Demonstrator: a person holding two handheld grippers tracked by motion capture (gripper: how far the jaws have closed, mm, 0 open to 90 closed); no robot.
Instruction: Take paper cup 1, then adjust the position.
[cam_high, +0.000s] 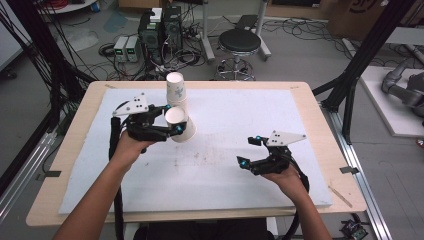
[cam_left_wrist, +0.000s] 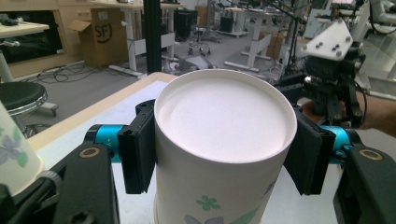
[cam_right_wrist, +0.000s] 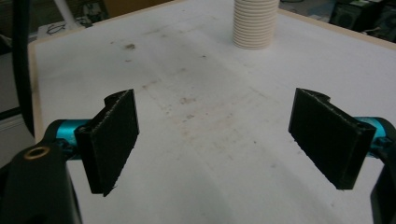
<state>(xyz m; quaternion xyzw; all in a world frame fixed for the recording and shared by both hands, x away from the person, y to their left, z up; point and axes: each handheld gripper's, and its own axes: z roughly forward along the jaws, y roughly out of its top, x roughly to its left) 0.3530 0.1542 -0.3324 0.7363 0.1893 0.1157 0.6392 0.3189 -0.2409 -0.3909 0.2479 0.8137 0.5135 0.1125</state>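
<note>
On a white foam sheet (cam_high: 225, 165) covering a wooden table, we see the left gripper (cam_high: 171, 120) clamped on a tilted paper cup (cam_high: 179, 123) just beside the cup stack (cam_high: 176, 92), while the right gripper (cam_high: 249, 151), well apart from that stack, hangs open-jawed and empty.

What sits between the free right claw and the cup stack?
Nothing visible. The right claw stands open over bare white mat, with a clear run to the cup stack. The left claw grips its own paper cup beside that stack.
</note>
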